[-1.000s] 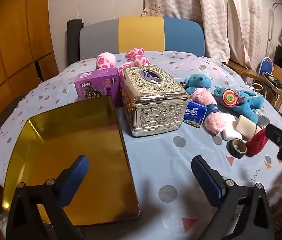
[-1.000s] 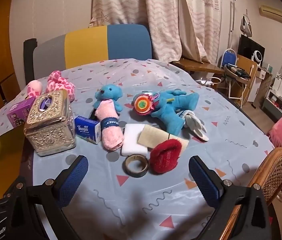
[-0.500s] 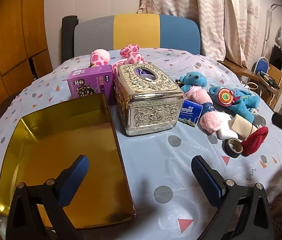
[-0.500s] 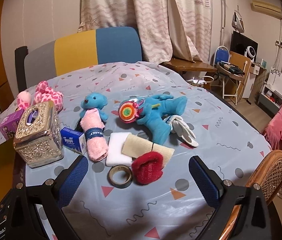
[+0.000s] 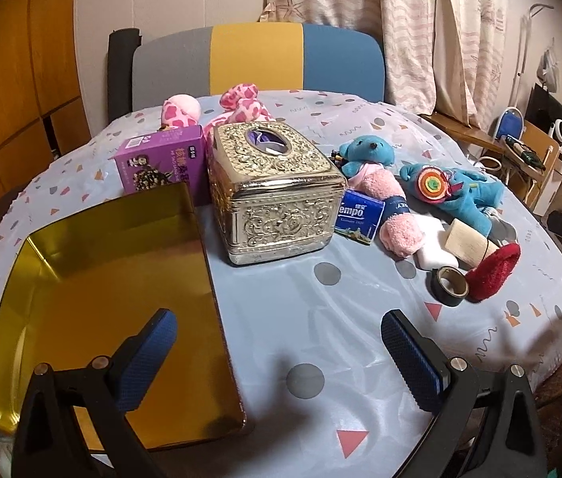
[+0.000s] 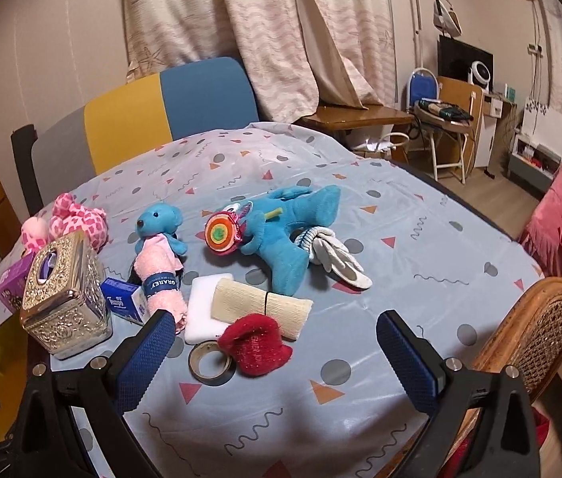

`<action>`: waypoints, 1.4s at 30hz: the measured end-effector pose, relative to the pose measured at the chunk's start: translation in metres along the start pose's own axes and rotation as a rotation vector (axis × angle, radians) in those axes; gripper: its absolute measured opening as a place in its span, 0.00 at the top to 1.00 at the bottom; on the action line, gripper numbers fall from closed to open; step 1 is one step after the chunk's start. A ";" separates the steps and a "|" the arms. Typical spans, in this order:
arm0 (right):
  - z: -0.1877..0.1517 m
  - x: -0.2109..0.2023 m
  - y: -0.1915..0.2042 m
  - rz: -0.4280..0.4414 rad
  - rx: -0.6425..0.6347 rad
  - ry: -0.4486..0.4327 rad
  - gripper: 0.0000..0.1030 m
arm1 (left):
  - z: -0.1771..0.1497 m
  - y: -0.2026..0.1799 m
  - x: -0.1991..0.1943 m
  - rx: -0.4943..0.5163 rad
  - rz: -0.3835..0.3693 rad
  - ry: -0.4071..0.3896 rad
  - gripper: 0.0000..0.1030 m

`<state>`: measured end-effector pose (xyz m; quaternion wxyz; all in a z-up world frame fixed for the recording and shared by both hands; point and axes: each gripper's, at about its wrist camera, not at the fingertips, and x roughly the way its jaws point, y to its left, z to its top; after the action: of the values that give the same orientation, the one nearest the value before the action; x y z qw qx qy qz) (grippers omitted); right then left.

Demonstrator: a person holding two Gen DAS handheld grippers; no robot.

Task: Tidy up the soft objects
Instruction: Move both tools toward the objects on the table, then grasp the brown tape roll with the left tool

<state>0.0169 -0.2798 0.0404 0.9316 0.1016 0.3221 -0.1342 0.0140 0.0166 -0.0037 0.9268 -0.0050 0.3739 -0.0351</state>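
ahead of right gripper [image 6: 273,352], red pouch [image 6: 255,345], jaws apart

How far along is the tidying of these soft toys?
Nothing looks done yet: the shiny gold tray holds nothing. Nothing is in hand: the left hand-held gripper and the right hand-held gripper are open. The small blue teddy bear, red fuzzy pouch and other soft things lie on the table.
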 end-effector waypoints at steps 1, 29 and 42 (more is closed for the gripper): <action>0.000 0.001 -0.003 0.009 0.014 0.007 0.00 | 0.000 -0.001 0.000 -0.002 -0.003 0.001 0.00; 0.013 0.000 -0.078 -0.019 0.158 0.006 0.00 | 0.023 -0.142 0.099 0.323 -0.282 0.206 0.22; 0.012 0.018 -0.087 -0.012 0.180 0.060 0.00 | 0.027 -0.181 0.149 0.289 -0.351 0.306 0.42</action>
<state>0.0103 -0.3682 0.0292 0.9078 0.1870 0.3372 -0.1649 0.1283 -0.1744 -0.0810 0.8304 0.0678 0.4941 -0.2484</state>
